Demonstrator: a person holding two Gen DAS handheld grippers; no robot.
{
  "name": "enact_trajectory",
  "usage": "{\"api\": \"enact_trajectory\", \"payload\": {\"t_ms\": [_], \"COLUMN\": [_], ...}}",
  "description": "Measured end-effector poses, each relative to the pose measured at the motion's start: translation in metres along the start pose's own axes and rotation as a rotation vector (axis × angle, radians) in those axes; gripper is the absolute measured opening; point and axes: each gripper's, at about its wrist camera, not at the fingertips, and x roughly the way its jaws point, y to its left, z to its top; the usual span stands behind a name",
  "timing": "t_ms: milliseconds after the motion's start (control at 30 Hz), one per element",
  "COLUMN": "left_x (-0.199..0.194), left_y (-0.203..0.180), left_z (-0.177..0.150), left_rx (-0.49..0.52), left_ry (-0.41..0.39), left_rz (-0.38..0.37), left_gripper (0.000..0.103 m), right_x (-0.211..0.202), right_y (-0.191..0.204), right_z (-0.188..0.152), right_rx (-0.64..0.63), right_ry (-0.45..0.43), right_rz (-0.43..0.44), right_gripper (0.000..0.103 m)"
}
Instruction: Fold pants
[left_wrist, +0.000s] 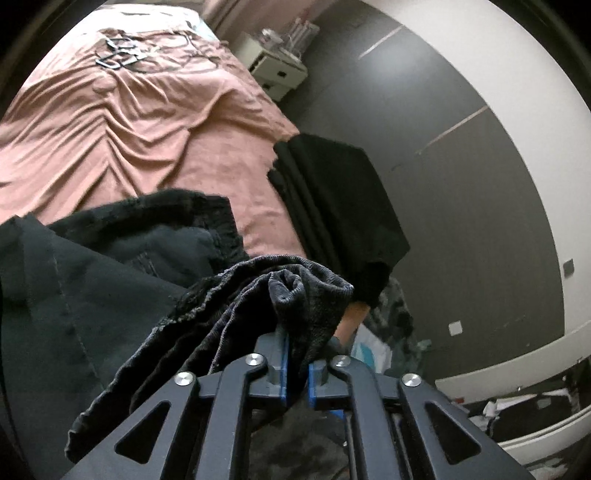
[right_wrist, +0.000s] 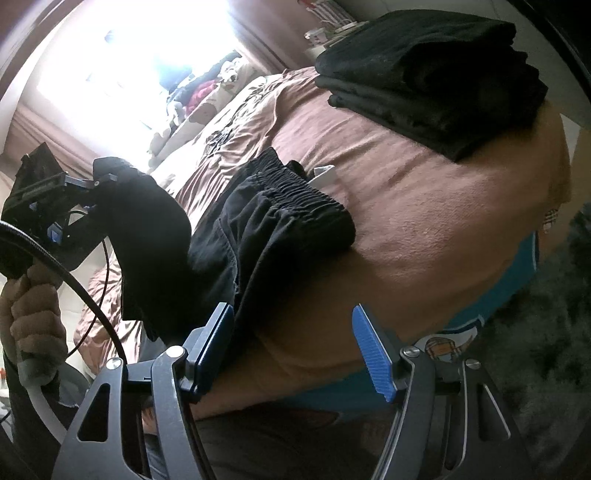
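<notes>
Left gripper (left_wrist: 297, 354) clamps bunched pants (right_wrist: 266, 225) fabric above the bed (right_wrist: 424, 229); pants lie across its edge. Right gripper (right_wrist: 295, 350) stands apart, empty. Risk: thin pinch slips, dropping the fold.

The pants (right_wrist: 280, 225) are black with a ribbed, gathered waistband; the bedspread (left_wrist: 129, 122) is dusty pink with a dark scribbled print near its head, over a teal sheet (right_wrist: 517, 280). The folded stack (right_wrist: 436, 85) is black, the gripper pads (right_wrist: 373, 354) bright blue, the wall (left_wrist: 461, 177) grey
</notes>
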Motion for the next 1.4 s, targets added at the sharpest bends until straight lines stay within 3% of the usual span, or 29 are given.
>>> {"api": "enact_trajectory", "payload": {"t_ms": [33,167,200,233,400,733,1400], "left_x": [0.004,0.009,0.007,0.004,-0.019,-0.096,-0.226], "left_y": [0.001,0.010,0.013,0.016,0.044,0.114,0.214], "left_z": [-0.002,-0.012,-0.015,-0.018,-0.032,-0.062,-0.151], "left_rx": [-0.001,-0.027,-0.034,-0.039,-0.077,-0.126,-0.308], "left_ry": [0.012,0.075,0.076,0.075,0.066,-0.089,-0.303], "left_rz": [-0.001,-0.058,-0.061,-0.063,-0.062,0.119,0.322], "left_gripper": [0.015,0.070,0.080,0.083,0.084,0.084,0.084], "right_x": [0.001,-0.003,-0.004,-0.006,-0.010,-0.002,0.061], "right_y": [-0.001,-0.001,-0.001,0.000,0.007,0.053,0.138], "right_z": [0.002,0.008,0.009,0.011,0.018,0.029,0.016], "right_rx": [0.001,-0.012,-0.020,-0.031,-0.088,-0.344,-0.742], "right_ry": [-0.001,-0.011,-0.014,-0.017,-0.029,-0.038,0.086], "right_rz": [0.000,-0.001,-0.003,-0.006,-0.016,-0.038,-0.022], "right_gripper": [0.065,0.065,0.065,0.065,0.065,0.065,0.065]}}
